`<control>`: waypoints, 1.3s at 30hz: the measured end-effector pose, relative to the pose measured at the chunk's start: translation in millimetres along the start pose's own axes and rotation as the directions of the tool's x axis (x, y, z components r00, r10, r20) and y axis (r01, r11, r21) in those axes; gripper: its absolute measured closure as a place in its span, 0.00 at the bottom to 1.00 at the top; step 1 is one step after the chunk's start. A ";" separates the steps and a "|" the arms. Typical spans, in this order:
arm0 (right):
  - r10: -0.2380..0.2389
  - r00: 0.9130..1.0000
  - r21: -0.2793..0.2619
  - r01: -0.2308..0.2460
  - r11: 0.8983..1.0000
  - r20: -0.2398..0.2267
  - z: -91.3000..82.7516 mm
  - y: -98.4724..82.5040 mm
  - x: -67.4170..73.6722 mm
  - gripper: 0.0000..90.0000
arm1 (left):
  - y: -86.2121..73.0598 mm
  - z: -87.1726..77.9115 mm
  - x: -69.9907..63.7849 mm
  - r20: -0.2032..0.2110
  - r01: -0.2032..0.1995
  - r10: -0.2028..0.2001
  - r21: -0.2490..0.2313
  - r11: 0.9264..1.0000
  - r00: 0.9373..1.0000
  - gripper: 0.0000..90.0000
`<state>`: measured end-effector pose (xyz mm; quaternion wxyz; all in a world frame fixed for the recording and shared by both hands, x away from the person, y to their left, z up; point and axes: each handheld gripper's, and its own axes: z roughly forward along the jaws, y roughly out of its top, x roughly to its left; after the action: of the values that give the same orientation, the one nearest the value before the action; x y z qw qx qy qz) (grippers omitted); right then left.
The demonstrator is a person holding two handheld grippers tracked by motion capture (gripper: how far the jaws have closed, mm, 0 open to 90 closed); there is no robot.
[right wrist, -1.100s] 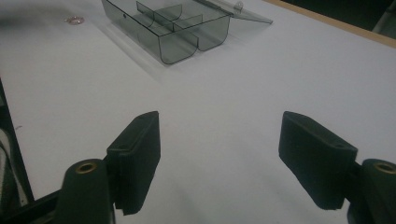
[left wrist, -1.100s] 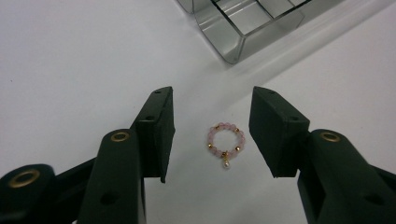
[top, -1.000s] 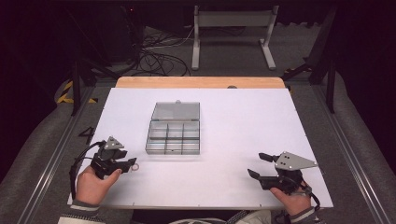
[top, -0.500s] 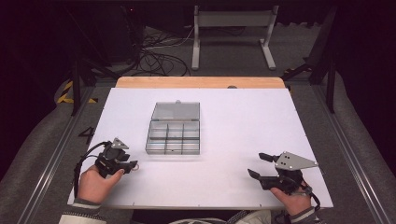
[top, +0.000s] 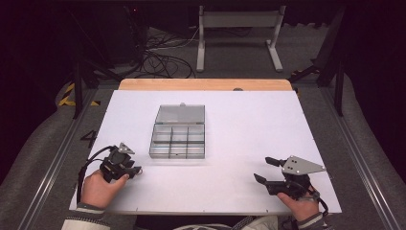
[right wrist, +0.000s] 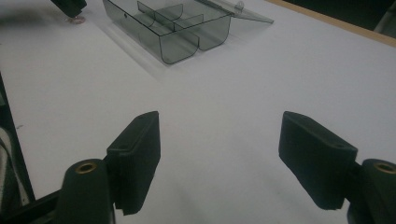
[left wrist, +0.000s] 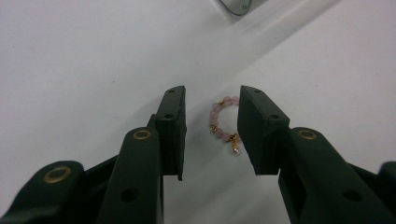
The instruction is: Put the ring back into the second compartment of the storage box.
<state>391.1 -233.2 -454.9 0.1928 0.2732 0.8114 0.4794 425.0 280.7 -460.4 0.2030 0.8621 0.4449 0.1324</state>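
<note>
High view: white table (top: 249,143) w/ clear compartment box (top: 178,132) near centre, lid open and lying flat toward 12 o'clock. Left gripper (top: 136,170) sits at approx. 7 o'clock from the box, near the table's front-left edge; right gripper (top: 265,170) at approx. 4 o'clock from the box, well apart from it, near the front-right edge. Each is held in a hand (top: 98,189) entering from the bottom.

Left gripper view: jaws partly apart, having just been closing; pink bead ring (left wrist: 223,120) w/ gold spacers and a small pearl drop lies flat on the table between the jaws, closer to the right-hand pad. Its far side seems to meet that pad's inner edge; contact can't be confirmed, and the left-hand pad is clear of it. Corner of the box shows at 1 o'clock, top of frame.

Right gripper view: jaws wide apart, nothing between them, bare table below. Box at 11 o'clock, dividers visible; the other gripper's tip at the top-left corner.
</note>
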 end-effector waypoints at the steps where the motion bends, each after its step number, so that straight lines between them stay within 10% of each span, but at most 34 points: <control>1: -0.002 1.000 0.003 0.002 1.000 0.001 -0.1 0.1 0.0 0.33 | 0.2 0.4 -0.1 0.001 -0.004 0.004 0.002 1.000 1.000 0.70; 39: -0.013 1.000 0.002 0.013 1.000 0.001 -1.0 0.1 0.5 0.33 | -1.0 6.6 0.9 0.020 -0.016 0.016 0.004 1.000 1.000 0.96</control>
<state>390.2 -233.6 -454.3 0.1961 0.2684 0.8135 0.4773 427.6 280.4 -466.7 0.2047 0.8672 0.4364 0.1247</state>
